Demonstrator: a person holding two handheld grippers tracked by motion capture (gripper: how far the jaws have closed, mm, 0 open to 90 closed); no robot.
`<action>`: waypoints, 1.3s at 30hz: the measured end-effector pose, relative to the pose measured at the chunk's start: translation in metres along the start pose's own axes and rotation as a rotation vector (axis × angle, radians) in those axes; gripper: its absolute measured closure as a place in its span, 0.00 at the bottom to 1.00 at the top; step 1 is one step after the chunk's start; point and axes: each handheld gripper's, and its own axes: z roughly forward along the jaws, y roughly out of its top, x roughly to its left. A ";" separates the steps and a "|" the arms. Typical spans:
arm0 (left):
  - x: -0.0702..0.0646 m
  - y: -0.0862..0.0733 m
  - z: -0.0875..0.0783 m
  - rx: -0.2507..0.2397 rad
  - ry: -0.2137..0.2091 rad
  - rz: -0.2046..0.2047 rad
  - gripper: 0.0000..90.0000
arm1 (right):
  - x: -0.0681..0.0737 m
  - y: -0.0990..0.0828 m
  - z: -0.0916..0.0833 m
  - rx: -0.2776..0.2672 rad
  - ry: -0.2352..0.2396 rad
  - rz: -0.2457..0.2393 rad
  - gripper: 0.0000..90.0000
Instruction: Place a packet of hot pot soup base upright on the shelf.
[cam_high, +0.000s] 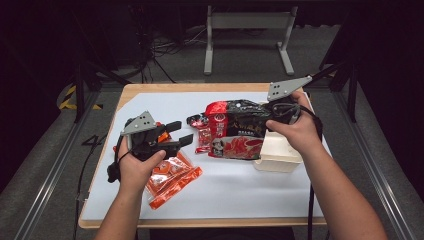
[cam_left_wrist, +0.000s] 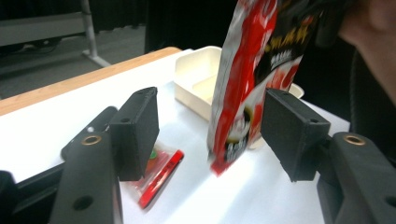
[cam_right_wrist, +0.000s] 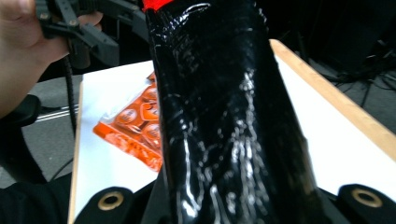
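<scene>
**Noodle bag held up at right, left jaws apart**

Nearest the lens, right gripper view: glossy black back of the noodle bag runs up from between that gripper's own jaws, red edge at the top. Jaws together on the bag's end; pads themselves hidden behind the film.

High view: right gripper in the person's right hand, at the bag's right end. The bag, red and black with printed characters, is held over the middle of the desk, its lower right part in front of a cream tray. Left gripper view shows the bag upright and blurred, lower corner close to the white desk surface; cannot tell if it touches.

Left gripper in the left hand, pointing toward the bag. Jaws stand apart, nothing between the pads; the bag's left edge lies beyond them, not touched. In the left gripper view the two black pads frame the bag from a short way off.

Small red sachets sit at the bag's left edge, between it and the left jaws.

Orange packet lies flat on the desk just beside and partly under the left hand, well apart from the tray.

Tray open side up, at the desk's right
</scene>
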 end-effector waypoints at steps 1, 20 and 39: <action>0.002 -0.001 0.000 0.011 0.020 0.003 0.40 | -0.004 0.002 -0.004 0.001 -0.014 -0.008 0.91; 0.021 -0.012 -0.003 0.052 0.053 -0.038 0.31 | -0.045 0.008 -0.031 0.005 -0.112 -0.044 0.90; 0.031 -0.017 -0.008 0.033 0.093 -0.088 0.27 | -0.083 0.002 -0.049 0.013 -0.211 -0.026 0.90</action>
